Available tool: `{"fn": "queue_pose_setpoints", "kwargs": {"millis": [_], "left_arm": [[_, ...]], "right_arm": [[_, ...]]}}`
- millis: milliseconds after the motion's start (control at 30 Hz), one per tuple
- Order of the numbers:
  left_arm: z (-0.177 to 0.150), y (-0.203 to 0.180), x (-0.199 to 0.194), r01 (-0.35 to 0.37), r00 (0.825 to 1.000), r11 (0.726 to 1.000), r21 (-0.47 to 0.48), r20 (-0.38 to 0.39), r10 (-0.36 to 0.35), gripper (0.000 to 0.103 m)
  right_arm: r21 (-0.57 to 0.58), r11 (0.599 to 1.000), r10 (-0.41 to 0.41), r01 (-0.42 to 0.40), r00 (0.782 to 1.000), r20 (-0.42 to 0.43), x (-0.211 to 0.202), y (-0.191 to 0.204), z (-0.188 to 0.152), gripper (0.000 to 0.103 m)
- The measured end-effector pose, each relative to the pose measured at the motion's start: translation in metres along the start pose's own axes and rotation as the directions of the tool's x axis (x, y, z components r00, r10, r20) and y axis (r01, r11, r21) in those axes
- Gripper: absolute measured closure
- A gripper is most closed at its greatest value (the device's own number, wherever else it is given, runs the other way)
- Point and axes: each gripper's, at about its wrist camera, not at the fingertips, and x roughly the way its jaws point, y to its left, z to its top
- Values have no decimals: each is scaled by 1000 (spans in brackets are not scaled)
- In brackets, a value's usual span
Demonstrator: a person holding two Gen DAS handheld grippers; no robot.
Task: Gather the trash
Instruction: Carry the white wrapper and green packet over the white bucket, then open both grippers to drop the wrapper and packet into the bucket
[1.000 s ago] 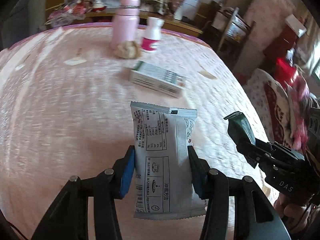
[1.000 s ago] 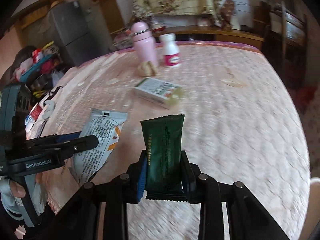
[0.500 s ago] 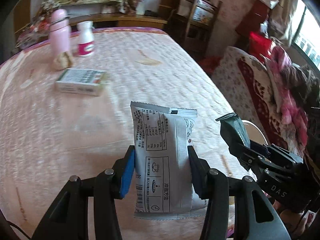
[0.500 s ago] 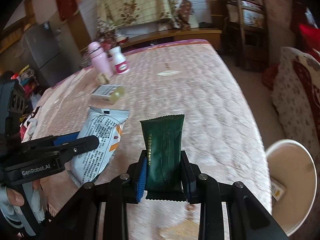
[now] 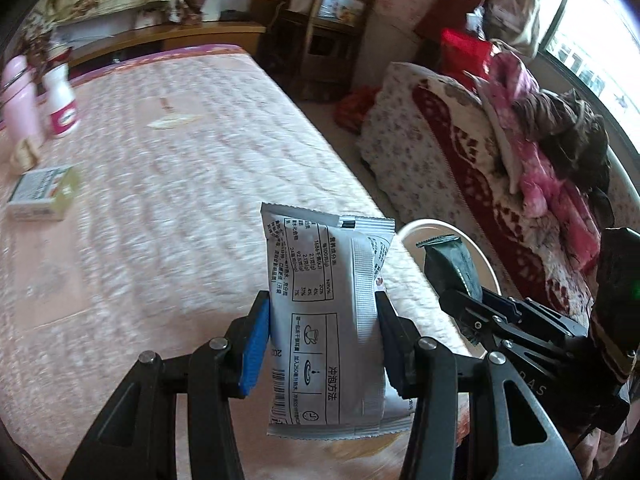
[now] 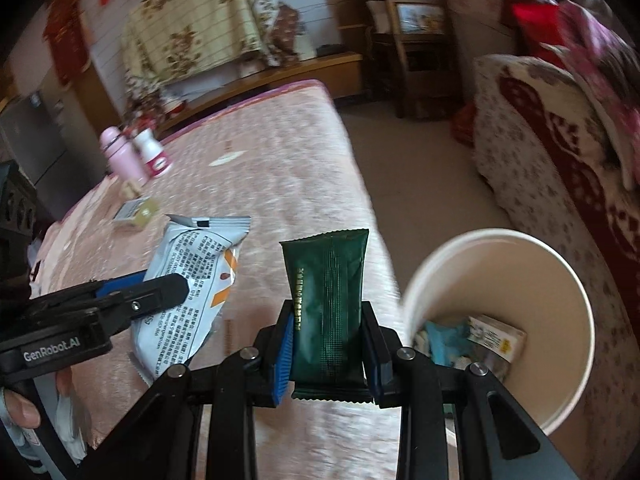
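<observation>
The left gripper [image 5: 322, 340] is clamped on a silver packet [image 5: 326, 320] above the bed [image 5: 180, 168]; the right gripper [image 6: 328, 344] pinches a dark green packet [image 6: 326, 304] just beside the white bin [image 6: 560, 400], which holds trash

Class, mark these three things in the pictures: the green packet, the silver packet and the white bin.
green packet [image 6: 326, 300]: right wrist view, middle of its front.
silver packet [image 5: 324, 312]: left wrist view, printed back panel.
white bin [image 6: 560, 272]: right wrist view, inner wall.
</observation>
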Motion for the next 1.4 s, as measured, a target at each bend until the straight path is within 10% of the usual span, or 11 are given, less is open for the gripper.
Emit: {"fn": "queue_pose_setpoints", "kwargs": {"millis": [1100, 1400], "left_arm": [[17, -89, 65, 176, 982, 983, 51, -81, -171, 49], [18, -84, 63, 207, 976, 978, 30, -75, -204, 35]], "right_arm": [[273, 928, -252, 255, 966, -47, -16, -121, -10, 70], [364, 892, -260, 267, 963, -68, -15, -140, -14, 64]]}}
